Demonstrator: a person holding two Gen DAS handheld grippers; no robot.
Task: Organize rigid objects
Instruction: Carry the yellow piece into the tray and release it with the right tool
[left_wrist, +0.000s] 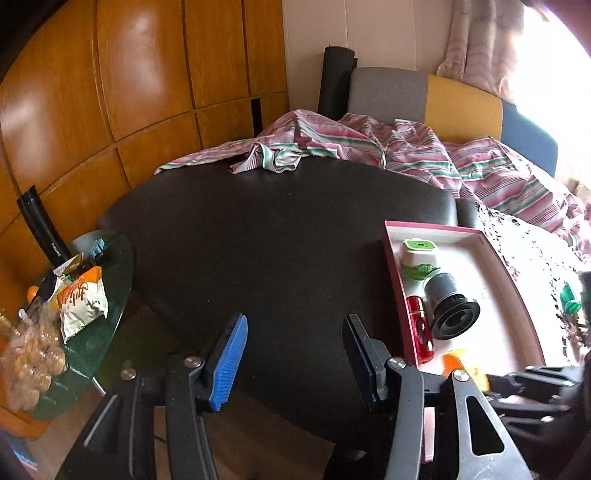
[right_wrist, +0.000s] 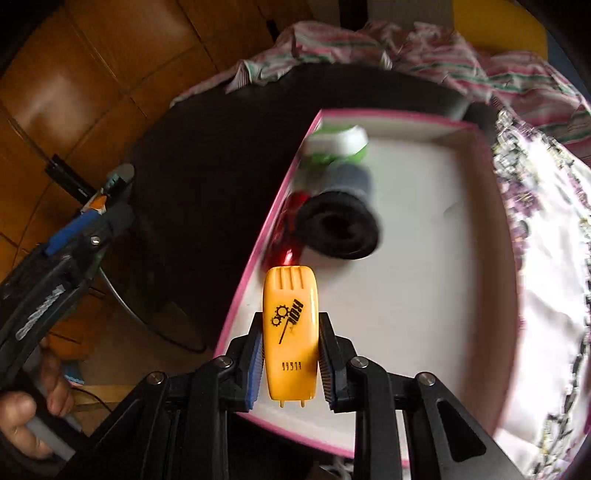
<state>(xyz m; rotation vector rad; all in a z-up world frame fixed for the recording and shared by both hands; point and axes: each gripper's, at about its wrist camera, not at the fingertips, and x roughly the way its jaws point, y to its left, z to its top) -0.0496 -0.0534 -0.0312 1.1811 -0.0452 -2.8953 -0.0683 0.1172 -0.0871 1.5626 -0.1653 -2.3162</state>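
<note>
My right gripper (right_wrist: 290, 347) is shut on a yellow plastic toy car (right_wrist: 290, 332) and holds it over the near left part of a pink-rimmed white box (right_wrist: 424, 295). In the box lie a black cylinder (right_wrist: 340, 225), a red item (right_wrist: 286, 236) and a green-and-white item (right_wrist: 341, 146) along the left wall. My left gripper (left_wrist: 295, 350) is open and empty over the black table (left_wrist: 277, 229), left of the box (left_wrist: 480, 280). The left wrist view also shows the cylinder (left_wrist: 452, 310), the red item (left_wrist: 419, 328), the green-and-white item (left_wrist: 419, 254) and a bit of the yellow car (left_wrist: 456, 363).
A striped pink cloth (left_wrist: 369, 147) lies at the table's far edge. A floral cloth (left_wrist: 535, 258) lies right of the box, with a green item (left_wrist: 569, 299) on it. A glass side table (left_wrist: 110, 295) with snack bags (left_wrist: 79, 302) stands left. Wooden cabinets (left_wrist: 129, 92) are behind.
</note>
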